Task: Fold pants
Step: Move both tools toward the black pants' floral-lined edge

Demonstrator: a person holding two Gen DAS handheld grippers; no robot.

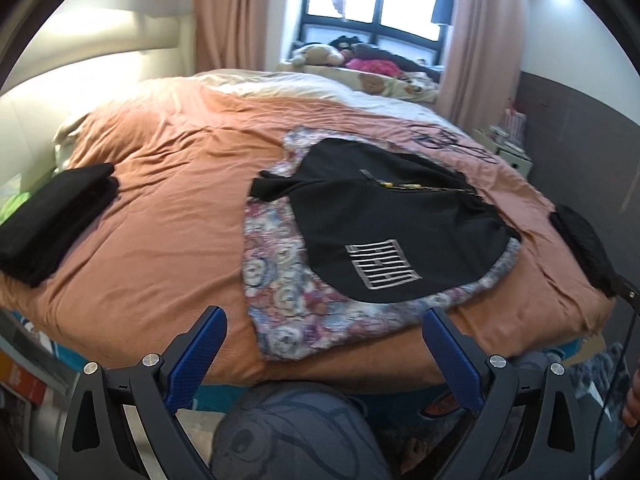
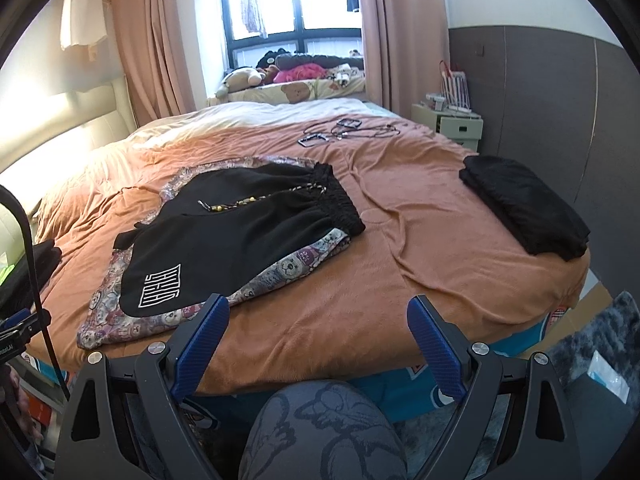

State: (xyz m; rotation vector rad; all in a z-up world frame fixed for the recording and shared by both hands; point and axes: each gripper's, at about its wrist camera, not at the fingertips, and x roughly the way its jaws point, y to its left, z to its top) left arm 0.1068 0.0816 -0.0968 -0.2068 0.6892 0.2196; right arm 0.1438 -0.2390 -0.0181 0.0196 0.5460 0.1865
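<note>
Black pants [image 1: 384, 232] with a white striped logo lie unfolded ahead of both my tongs, spread on top of a patterned garment [image 1: 288, 312] on the orange bedspread [image 1: 160, 200]. My left gripper [image 1: 324, 344] has its blue fingers spread wide with nothing between them, hovering at the near edge of the bed just short of the patterned cloth. My right gripper [image 2: 318, 332] is spread just as wide and empty too, hanging over bare bedspread near the bed's edge.

From the left tongs the pants sit straight ahead and slightly to the right, the logo end closest. From the right tongs they lie ahead and off to the left, with the gathered waistband [image 2: 336, 200] at the far right end of the garment. So the long axis seems to run from the near logo hem away toward the waistband, slanting across the bed. I judge my left hand the nearer one to the hem, while my right has the shorter path to the waistband.

Farther out, a folded black stack [image 2: 528, 208] rests at the right of the bed, another dark folded pile [image 1: 52, 220] at the left, and some cables and small devices [image 2: 340, 132] lie near the far side.
</note>
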